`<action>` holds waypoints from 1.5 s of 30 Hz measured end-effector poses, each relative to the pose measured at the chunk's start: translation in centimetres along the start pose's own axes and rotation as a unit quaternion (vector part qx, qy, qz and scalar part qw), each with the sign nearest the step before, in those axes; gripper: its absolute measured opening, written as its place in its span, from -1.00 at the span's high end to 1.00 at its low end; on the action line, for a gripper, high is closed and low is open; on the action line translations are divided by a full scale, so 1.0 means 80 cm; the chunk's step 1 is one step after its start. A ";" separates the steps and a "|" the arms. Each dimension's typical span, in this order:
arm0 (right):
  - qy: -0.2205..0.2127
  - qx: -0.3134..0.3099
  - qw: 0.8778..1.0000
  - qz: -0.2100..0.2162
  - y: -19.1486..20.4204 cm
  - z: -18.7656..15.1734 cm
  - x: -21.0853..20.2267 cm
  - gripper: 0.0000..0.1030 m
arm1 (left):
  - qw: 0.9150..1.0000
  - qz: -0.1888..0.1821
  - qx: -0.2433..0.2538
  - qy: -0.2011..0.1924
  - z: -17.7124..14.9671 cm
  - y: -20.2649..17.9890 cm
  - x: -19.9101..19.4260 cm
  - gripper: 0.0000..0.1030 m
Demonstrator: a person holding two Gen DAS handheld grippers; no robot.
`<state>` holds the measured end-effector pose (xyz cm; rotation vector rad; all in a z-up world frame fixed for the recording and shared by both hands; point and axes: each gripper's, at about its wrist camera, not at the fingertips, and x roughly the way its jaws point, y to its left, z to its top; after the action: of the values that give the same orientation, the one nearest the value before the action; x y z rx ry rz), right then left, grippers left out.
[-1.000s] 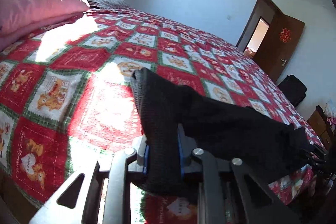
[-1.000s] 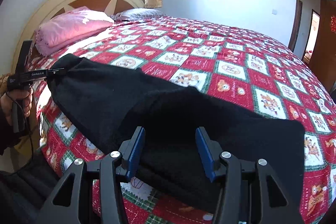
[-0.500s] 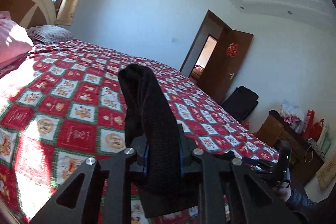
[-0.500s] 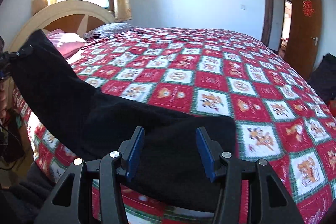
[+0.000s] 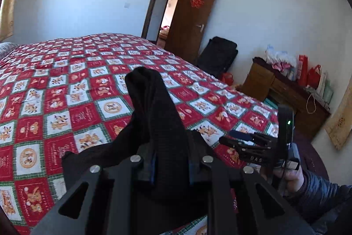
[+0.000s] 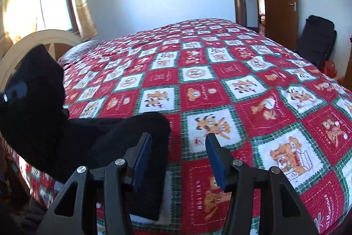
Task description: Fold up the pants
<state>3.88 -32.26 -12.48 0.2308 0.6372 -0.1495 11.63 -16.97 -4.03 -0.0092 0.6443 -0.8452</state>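
Black pants half lifted off the patchwork bed, one end pinched in the left gripper.

We see the left gripper (image 5: 170, 165) with its fingers closed on a bunched end of the black pants (image 5: 154, 116), the cloth standing up from between them toward 12 o'clock. From the right wrist view, the rest of the pants (image 6: 123, 138) lies on the red and white quilt (image 6: 231, 85) at about 8 o'clock, rising to the left gripper (image 6: 16, 93) at 9 o'clock. The right gripper (image 6: 179, 158) has its fingers apart; the left finger seems to overlap the cloth's edge, though we cannot tell whether it touches. In the left wrist view, a hand (image 5: 292, 180) at 4 o'clock carries the right gripper (image 5: 248, 142) beside the bed's edge.
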 end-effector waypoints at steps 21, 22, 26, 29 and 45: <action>0.023 0.084 0.985 0.151 -0.011 0.008 -0.012 -0.04 | 0.988 0.118 0.101 -0.002 -0.064 -0.025 0.000 -0.57; 0.048 0.077 0.981 0.171 0.004 0.008 -0.008 -0.05 | 0.988 0.129 0.088 0.000 -0.070 -0.010 -0.004 -0.59; 0.096 0.055 0.980 0.166 0.043 -0.003 0.007 -0.15 | 0.982 0.182 0.052 0.005 -0.083 0.026 -0.011 -0.78; 0.119 0.058 0.981 0.145 0.053 -0.012 0.023 -0.15 | 0.979 0.201 0.031 0.000 -0.088 0.042 -0.011 -0.95; 0.084 0.044 0.984 0.151 0.042 0.003 -0.014 0.66 | 0.975 0.221 0.017 0.036 -0.097 0.054 0.003 -1.00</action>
<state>3.82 -29.00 -11.08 0.4246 0.7556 0.1353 10.65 -12.38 -11.55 0.1912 0.6678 -0.4275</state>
